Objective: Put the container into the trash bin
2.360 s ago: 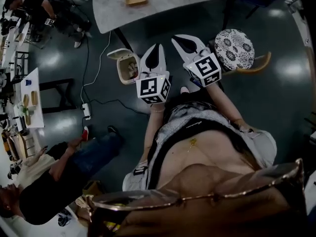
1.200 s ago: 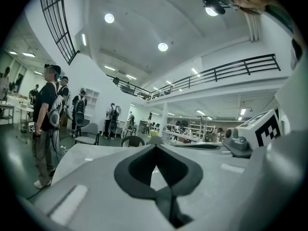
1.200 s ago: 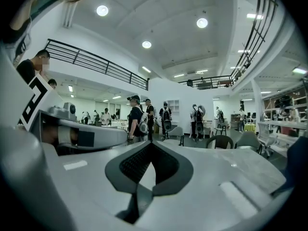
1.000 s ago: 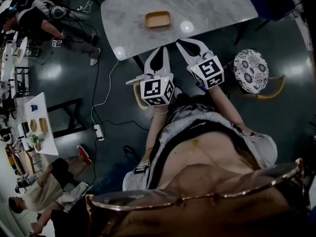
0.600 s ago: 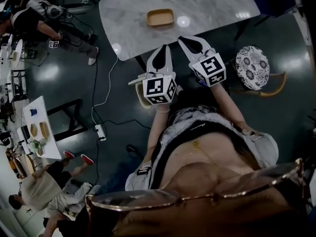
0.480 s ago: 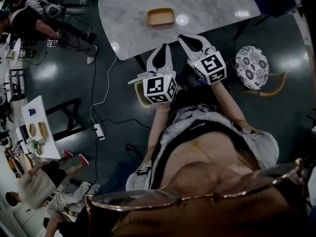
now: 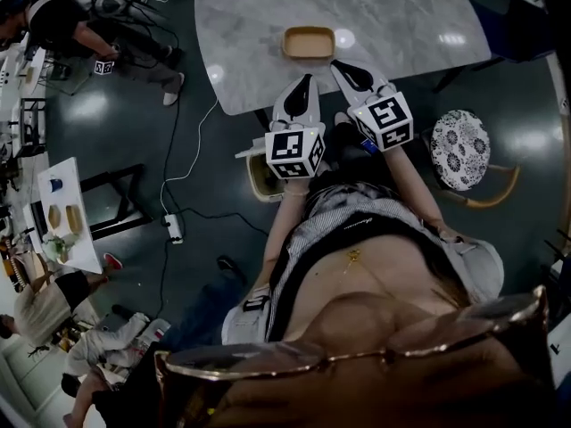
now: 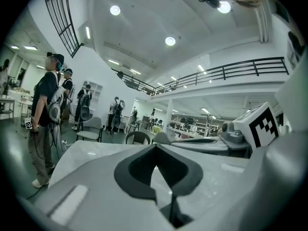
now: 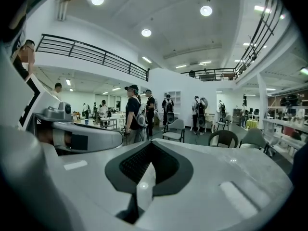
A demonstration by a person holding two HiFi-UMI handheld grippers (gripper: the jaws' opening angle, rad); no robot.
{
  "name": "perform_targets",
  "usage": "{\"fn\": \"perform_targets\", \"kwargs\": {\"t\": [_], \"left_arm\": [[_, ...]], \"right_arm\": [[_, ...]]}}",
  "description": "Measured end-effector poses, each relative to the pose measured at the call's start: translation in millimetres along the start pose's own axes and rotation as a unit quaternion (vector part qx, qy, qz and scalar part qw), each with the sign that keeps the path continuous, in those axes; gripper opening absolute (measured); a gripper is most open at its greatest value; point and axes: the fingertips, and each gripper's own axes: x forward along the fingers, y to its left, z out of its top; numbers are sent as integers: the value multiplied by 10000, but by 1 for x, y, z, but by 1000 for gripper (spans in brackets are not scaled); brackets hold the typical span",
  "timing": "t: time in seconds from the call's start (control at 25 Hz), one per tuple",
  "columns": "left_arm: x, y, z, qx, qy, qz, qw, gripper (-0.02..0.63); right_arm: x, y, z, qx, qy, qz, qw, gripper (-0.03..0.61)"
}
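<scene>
Pale marble tabletop [image 7: 401, 16] at upper centre carries the shallow tan rectangular container [image 7: 308, 41], not yet picked up, while we hold our left gripper [image 7: 304, 83] and right gripper [image 7: 346, 68] near it, both closed on nothing, and the white open-lidded trash bin [image 7: 253, 182] waits empty-handed work below, left of centre.

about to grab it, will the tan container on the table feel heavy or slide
Probably light: the container looks shallow and empty. It may skid if nudged, as the table looks glossy. Being low and flat, tipping seems unlikely.
</scene>
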Motion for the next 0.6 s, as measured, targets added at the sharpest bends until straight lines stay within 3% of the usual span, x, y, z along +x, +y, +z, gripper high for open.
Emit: {"fn": "perform_targets", "kwargs": {"t": [0.6], "left_arm": [[107, 19, 11, 26, 86, 332, 9994, 2]], "right_arm": [[69, -84, 6, -122, 128, 411, 9990, 26]]}}
